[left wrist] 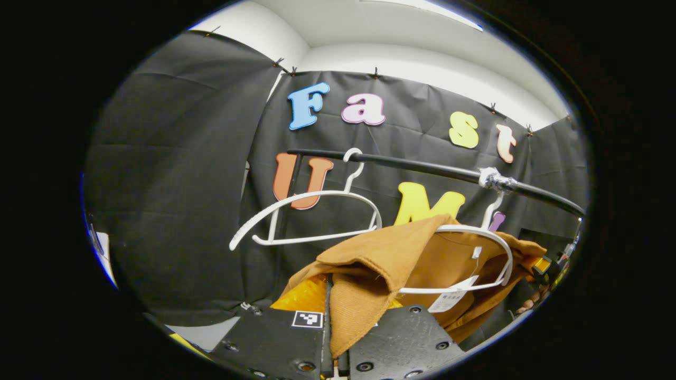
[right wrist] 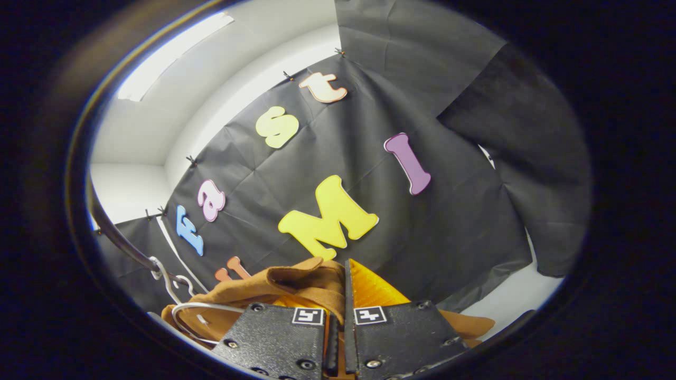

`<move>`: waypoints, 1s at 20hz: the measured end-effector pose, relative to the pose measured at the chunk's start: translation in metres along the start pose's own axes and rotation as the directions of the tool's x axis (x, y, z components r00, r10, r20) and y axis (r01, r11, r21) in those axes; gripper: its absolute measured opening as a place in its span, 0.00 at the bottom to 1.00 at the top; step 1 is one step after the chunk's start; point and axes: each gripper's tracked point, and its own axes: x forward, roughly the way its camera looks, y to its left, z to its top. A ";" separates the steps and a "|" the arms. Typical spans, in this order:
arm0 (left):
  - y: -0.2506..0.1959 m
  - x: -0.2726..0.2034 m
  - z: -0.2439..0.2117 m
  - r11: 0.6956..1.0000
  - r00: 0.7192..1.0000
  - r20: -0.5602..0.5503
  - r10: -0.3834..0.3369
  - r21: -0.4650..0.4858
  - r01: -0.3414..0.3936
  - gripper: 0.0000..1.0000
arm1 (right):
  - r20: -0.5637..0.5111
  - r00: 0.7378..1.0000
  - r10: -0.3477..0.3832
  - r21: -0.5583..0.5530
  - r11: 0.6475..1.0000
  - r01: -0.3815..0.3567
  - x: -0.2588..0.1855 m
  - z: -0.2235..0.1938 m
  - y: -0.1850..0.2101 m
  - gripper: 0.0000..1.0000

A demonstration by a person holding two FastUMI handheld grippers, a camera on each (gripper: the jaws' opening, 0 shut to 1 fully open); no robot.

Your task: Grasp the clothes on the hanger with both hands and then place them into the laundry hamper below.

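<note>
up on the black rail (left wrist: 422, 168), the brown garment (left wrist: 422, 253) hangs on a white hanger (left wrist: 496, 248) whose hook sits by a taped patch of that rail. in the left gripper view, the left tool (left wrist: 334, 316) sits below the rail with its two fingers drawn together on a fold of the brown cloth, which passes down through the narrow slit between them; both fingers press on it. a white tag (left wrist: 449, 298) dangles from the garment just beside the hanger's lower bar. further along the rail, toward its near end, a second white hanger (left wrist: 311, 216) hangs bare and tilted. at the far end of the rail, part of a hand (left wrist: 528, 305) and another tool show at the garment's edge, too small to read. in the right gripper view, the right tool (right wrist: 338, 316) has its fingers together on the same brown garment (right wrist: 296, 285), cloth bunched in the slit, with the rail (right wrist: 113, 232) and the garment's hanger (right wrist: 195, 309) off to its side.
</note>
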 end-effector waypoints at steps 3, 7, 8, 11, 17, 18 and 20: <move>-0.001 -0.004 0.010 1.000 1.000 0.008 -0.020 0.018 0.020 0.08 | -0.027 0.998 0.049 0.015 0.999 -0.049 0.008 0.000 0.007 0.08; 0.000 -0.001 0.024 0.997 0.997 -0.011 -0.072 0.009 0.072 0.07 | -0.058 0.994 0.097 -0.006 0.995 -0.097 0.025 0.004 0.017 0.08; 0.003 0.002 0.027 0.997 0.997 -0.013 -0.075 0.025 0.076 0.07 | -0.060 0.992 0.112 -0.011 0.994 -0.113 0.030 0.006 0.021 0.08; 0.008 0.006 0.033 0.996 0.996 -0.029 -0.089 0.025 0.090 0.07 | -0.100 0.986 0.131 -0.025 0.991 -0.134 0.045 0.003 0.027 0.08; 0.024 0.013 0.030 0.996 0.995 -0.061 -0.080 0.030 0.082 0.07 | -0.163 0.971 0.176 -0.072 0.979 -0.189 0.070 -0.013 0.038 0.08; 0.026 0.014 0.029 0.996 0.994 -0.070 -0.083 0.029 0.085 0.07 | -0.176 0.968 0.178 -0.077 0.978 -0.194 0.076 -0.015 0.038 0.08; 0.032 0.026 0.028 0.995 0.992 -0.084 -0.091 0.036 0.094 0.07 | -0.207 0.959 0.196 -0.070 0.974 -0.214 0.087 -0.020 0.041 0.08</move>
